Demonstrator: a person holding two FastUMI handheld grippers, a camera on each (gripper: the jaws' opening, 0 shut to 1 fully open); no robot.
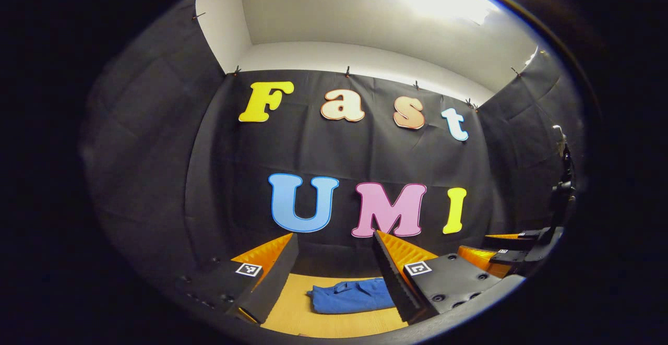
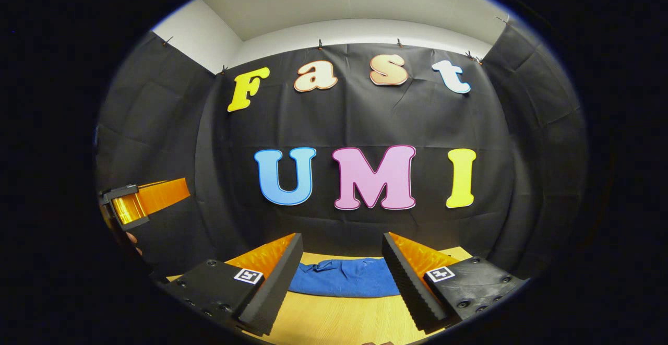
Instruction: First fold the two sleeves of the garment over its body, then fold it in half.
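A blue garment (image 1: 352, 295) lies in a compact, folded-looking bundle on the wooden table (image 1: 313, 320). In the left gripper view my left gripper (image 1: 334, 236) hangs above and short of it, open, with nothing between its fingers (image 1: 269, 274). The right gripper view shows the same garment (image 2: 344, 277) lying flat near the table's (image 2: 339, 321) far edge. My right gripper (image 2: 342, 236) is open and held clear of the cloth, the garment showing through the gap between its fingers (image 2: 274, 280).
The black cloth wall stands close behind the table. The right gripper's body (image 1: 522, 253) shows at the right edge of the left gripper view. The left gripper's body (image 2: 138, 203) shows at the left of the right gripper view, raised off the table.
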